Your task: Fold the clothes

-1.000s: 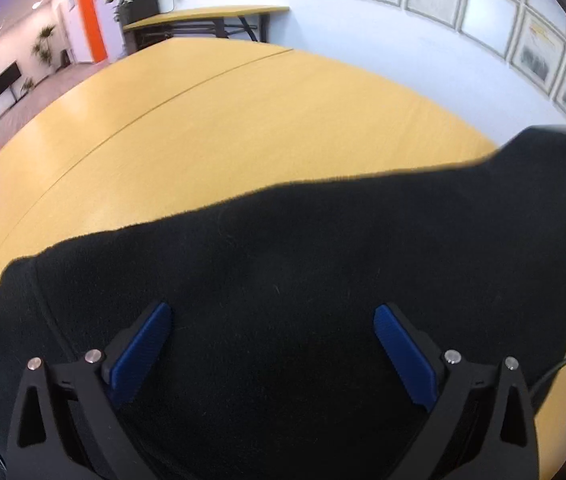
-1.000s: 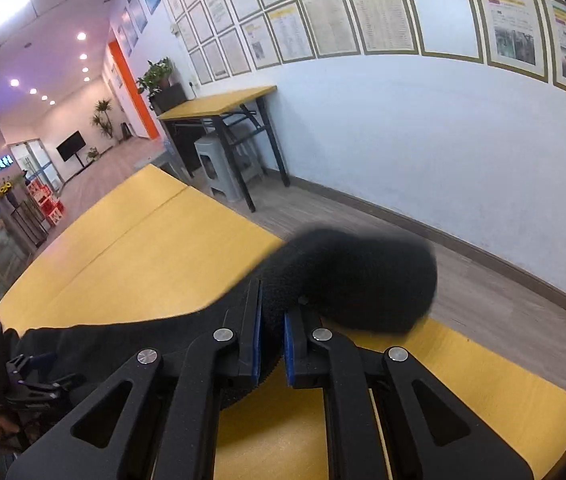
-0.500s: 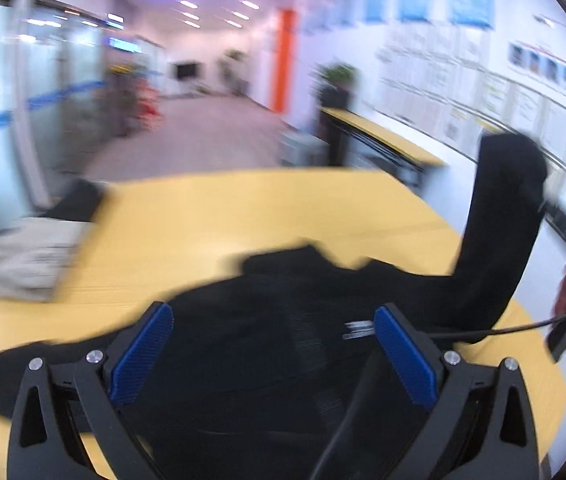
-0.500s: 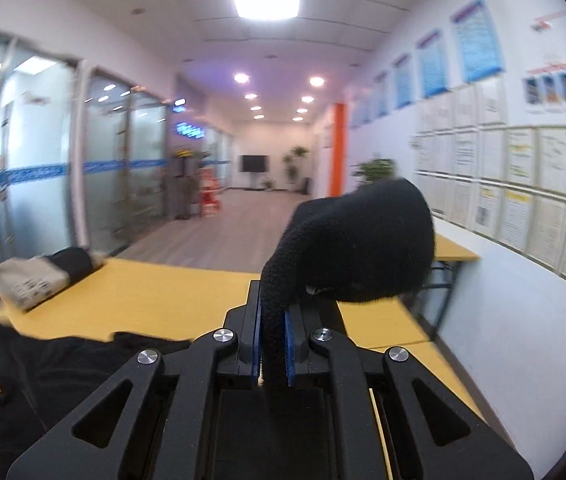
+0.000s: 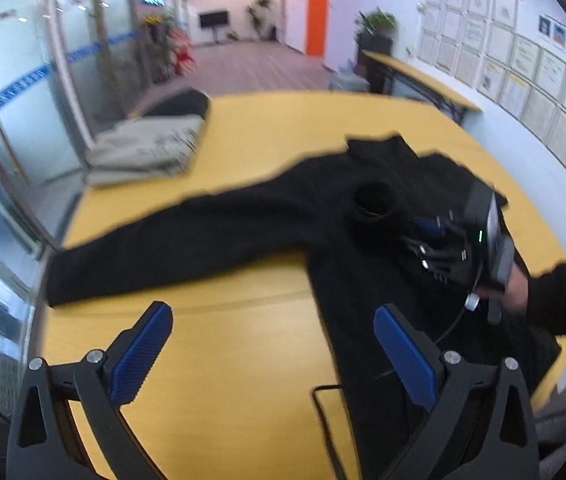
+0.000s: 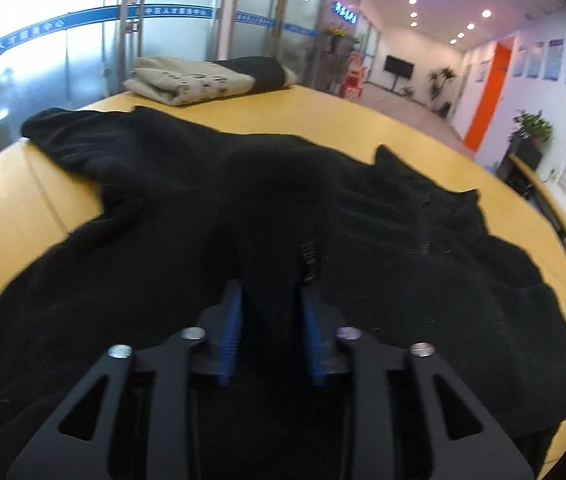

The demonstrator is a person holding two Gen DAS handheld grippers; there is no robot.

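A black fleece top (image 5: 363, 248) lies spread on the yellow table (image 5: 243, 360), one sleeve (image 5: 171, 244) stretched out to the left. My left gripper (image 5: 275, 344) is open and empty above bare table beside the fleece's left edge. My right gripper (image 6: 271, 320) rests low on the fleece (image 6: 163, 240), its blue pads (image 6: 233, 332) a little apart with a fold of the other black sleeve between them. The right gripper also shows in the left wrist view (image 5: 439, 240), laid over the garment's chest.
A folded beige garment (image 5: 147, 148) and a dark one (image 5: 179, 104) lie at the table's far left corner; they also show in the right wrist view (image 6: 195, 80). A black cable (image 5: 327, 420) crosses the table near my left gripper. A glass wall and a corridor lie beyond.
My right gripper has carried the sleeve from high in the air down across the garment's body, and its jaws have parted slightly. My left gripper has swung back and left, off the fleece.
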